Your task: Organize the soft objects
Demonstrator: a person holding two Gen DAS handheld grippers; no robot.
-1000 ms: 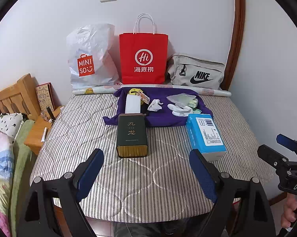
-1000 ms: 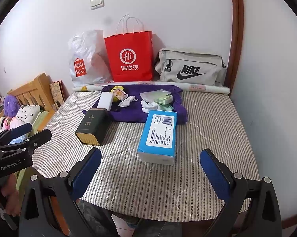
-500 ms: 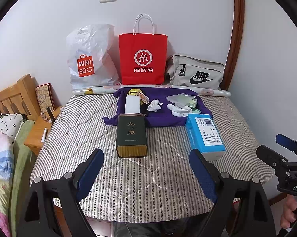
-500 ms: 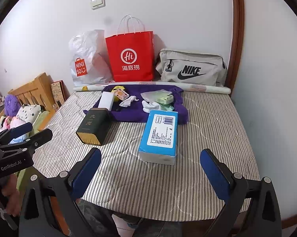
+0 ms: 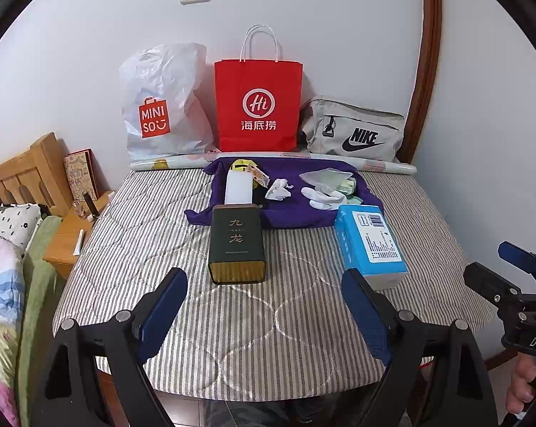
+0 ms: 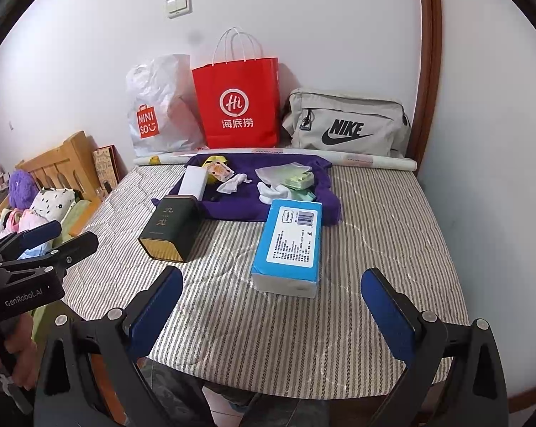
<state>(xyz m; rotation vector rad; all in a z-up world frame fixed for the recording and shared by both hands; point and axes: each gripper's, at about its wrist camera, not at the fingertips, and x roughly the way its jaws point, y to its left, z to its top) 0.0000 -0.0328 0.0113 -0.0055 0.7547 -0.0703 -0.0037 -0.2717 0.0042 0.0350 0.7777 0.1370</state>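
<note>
Nothing moved; dark tin [image 5: 237, 242] beside tissue pack [image 5: 371, 240].

Tin [image 5: 236, 242] left of tissue pack [image 5: 371, 243]

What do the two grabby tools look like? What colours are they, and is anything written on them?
Each tool is a black frame with silver screws and two long fingers faced with blue pads. The left tool reads "GenRobot.AI" in white on its body, seen from the right camera. The right tool shows "DAS" in white. Bare hands hold them; no cables show.
</note>
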